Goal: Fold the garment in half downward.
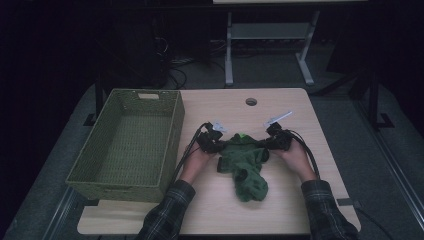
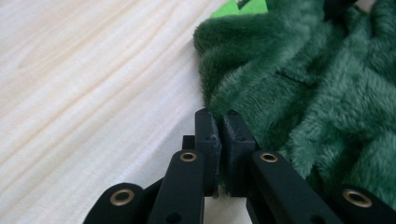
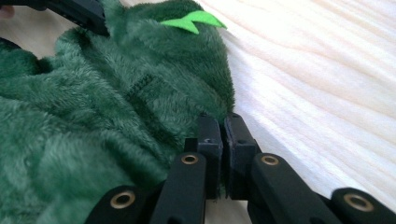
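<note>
I am holding my left tool (image 1: 214,144) and right tool (image 1: 274,141) pinched narrow on the two upper edges of the green fleece garment (image 1: 245,167), which is lying crumpled mid-table (image 1: 210,210) between my hands. In both gripper views the jaws are nipping fleece edge; a bright green felt tab (image 3: 191,21) is showing there, faint from above. The woven green basket (image 1: 127,145) is sitting left, apart. A cable hole (image 1: 251,101) is lying beyond.
</note>
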### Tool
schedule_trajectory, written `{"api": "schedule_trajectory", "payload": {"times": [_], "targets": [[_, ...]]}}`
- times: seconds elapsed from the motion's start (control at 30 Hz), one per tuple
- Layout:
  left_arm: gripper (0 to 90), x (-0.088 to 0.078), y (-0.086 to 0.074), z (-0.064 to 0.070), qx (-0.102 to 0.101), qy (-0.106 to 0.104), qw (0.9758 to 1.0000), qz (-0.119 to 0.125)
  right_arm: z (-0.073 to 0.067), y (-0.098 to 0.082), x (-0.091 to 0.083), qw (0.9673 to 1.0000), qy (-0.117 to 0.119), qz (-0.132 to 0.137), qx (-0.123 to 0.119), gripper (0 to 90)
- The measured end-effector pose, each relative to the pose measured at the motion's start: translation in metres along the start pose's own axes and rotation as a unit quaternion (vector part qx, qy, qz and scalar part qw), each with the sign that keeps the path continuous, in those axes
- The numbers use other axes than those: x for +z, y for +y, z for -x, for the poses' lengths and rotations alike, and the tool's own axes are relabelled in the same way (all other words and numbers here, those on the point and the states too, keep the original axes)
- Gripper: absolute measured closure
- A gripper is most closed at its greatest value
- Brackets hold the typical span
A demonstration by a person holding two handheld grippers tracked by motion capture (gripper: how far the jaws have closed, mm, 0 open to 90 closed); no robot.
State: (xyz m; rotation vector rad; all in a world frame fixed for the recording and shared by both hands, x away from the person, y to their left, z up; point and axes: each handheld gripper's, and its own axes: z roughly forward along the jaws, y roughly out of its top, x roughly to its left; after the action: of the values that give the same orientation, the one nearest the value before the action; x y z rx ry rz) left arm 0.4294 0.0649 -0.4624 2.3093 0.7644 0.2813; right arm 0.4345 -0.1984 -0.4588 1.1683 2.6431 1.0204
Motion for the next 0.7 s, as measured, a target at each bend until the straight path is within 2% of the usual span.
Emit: {"api": "schedule_trajectory", "payload": {"times": [0.1, 0.23, 0.27, 0.5, 0.7], "targets": [[86.6, -0.002, 0.007, -0.003, 0.002, 0.006, 1.0000, 0.007, 0.002, 0.000, -0.007, 0.9999, -0.005, 0.007, 0.007, 87.3], [86.6, -0.009, 0.020, -0.008, 0.009, 0.012, 0.9994, 0.030, 0.007, 0.000, -0.019, 0.9995, -0.007, 0.027, 0.018, 87.7], [86.6, -0.010, 0.023, -0.009, 0.005, 0.012, 0.9993, 0.034, 0.008, 0.000, -0.021, 0.9993, -0.008, 0.033, 0.017, 88.0], [86.6, -0.023, 0.045, -0.009, 0.020, 0.017, 0.9973, 0.068, 0.011, 0.007, -0.042, 0.9979, -0.024, 0.058, 0.018, 88.1], [86.5, -0.037, 0.048, -0.008, 0.015, 0.002, 0.9958, 0.090, 0.008, 0.012, -0.061, 0.9952, -0.022, 0.095, 0.013, 88.1]]}}
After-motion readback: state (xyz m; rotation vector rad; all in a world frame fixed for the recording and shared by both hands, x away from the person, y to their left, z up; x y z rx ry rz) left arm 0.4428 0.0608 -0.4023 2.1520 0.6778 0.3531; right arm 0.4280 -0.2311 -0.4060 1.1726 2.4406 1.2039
